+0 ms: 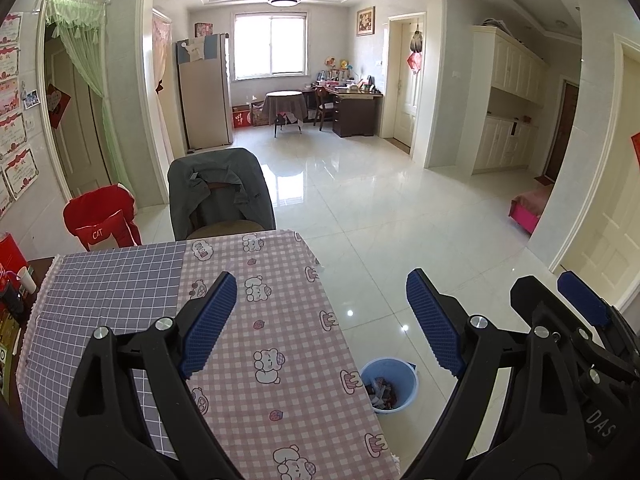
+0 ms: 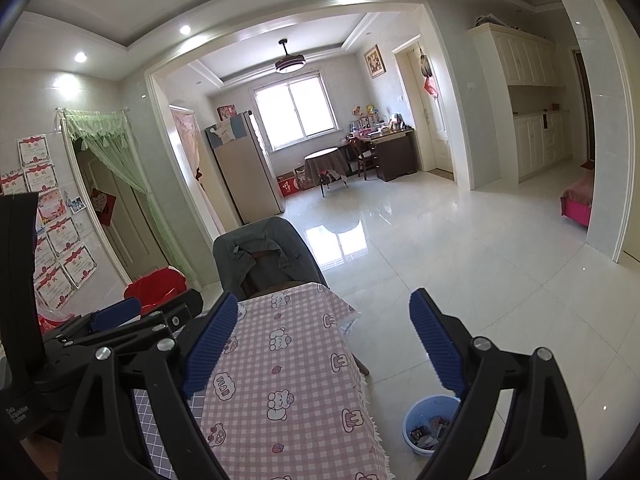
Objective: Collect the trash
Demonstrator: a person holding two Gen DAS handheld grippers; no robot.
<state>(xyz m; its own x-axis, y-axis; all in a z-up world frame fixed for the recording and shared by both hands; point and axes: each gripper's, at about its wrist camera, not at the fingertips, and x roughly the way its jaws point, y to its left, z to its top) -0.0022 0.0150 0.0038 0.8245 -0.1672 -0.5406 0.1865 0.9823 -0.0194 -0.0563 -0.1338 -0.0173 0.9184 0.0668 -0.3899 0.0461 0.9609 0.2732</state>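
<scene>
The tabletop (image 1: 280, 320) under both claws looks bare, so the left claw (image 1: 322, 320) and right claw (image 2: 324, 344) hang wide and empty, with the blue bin (image 1: 404, 372) of trash low on the floor beside them.

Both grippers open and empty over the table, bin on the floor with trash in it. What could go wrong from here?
1. The blue bin sits on the floor close to the tablecloth's hanging edge; a reach down could snag the fringe and drag the cloth.
2. The left gripper and right gripper hover side by side, so a swing toward the bin might knock them together.
3. The glossy floor may let a bumped bin slide.
</scene>
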